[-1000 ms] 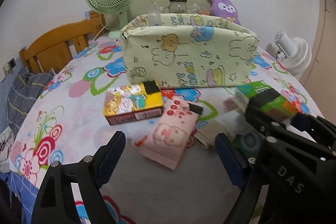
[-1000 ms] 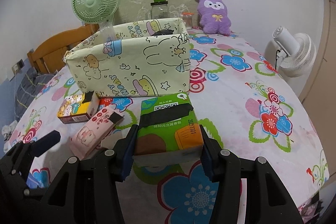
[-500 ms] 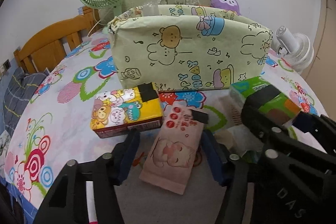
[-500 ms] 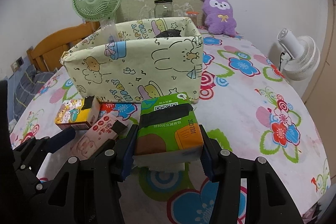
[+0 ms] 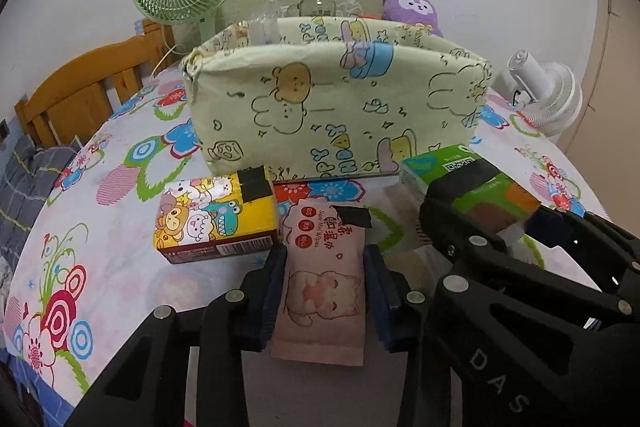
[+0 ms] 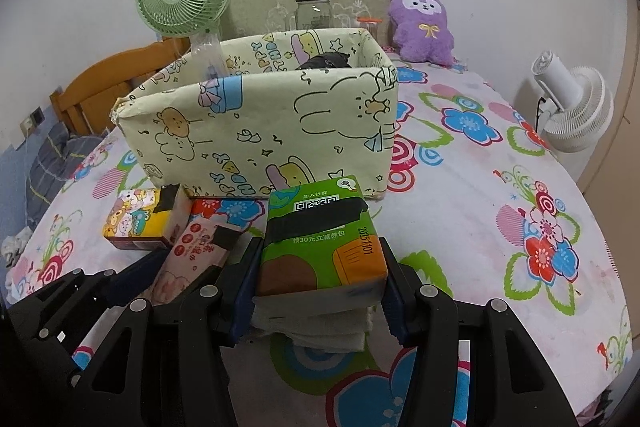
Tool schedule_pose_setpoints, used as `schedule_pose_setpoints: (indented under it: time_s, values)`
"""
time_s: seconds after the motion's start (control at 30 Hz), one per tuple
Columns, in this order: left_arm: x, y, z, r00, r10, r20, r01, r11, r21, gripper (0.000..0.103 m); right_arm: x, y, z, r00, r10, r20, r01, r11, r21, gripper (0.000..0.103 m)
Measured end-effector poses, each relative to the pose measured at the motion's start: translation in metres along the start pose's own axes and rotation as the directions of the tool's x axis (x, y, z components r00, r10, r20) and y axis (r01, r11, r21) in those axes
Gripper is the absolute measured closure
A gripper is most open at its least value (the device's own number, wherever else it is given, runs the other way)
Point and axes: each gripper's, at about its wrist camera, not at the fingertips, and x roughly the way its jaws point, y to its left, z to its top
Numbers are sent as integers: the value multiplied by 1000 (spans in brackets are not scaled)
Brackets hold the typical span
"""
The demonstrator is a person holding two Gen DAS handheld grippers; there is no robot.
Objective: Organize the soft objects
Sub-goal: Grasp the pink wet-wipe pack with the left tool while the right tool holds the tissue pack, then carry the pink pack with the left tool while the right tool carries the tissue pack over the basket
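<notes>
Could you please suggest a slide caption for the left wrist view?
Left hand-held gripper closing around pink wipes pack before the fabric bin.

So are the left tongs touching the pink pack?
Touching. The left wrist view shows the left tongs closing on the pink pack, with both blue pads tight against its sides and no gap showing.

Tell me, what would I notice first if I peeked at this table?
Probably the big cartoon-print fabric box mid-table. In front, the right gripper holds a green tissue pack, and the left gripper is closing around a pink wet-wipes pack. A purple plush bunny sits behind.
</notes>
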Motion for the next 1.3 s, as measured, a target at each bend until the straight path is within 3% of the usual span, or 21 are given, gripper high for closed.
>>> schedule_pose_setpoints:
  time_s: [0.6,1.3]
  values:
    - [-44,-11,18,998,-27,63,28,999,-17,64,-50,-5,18,997,3,72,-4,1000,13,46]
    - [-104,-15,46,984,0,181,2,1000,-11,64,-112,4,50,985,14,170,-9,1000,-30,46]
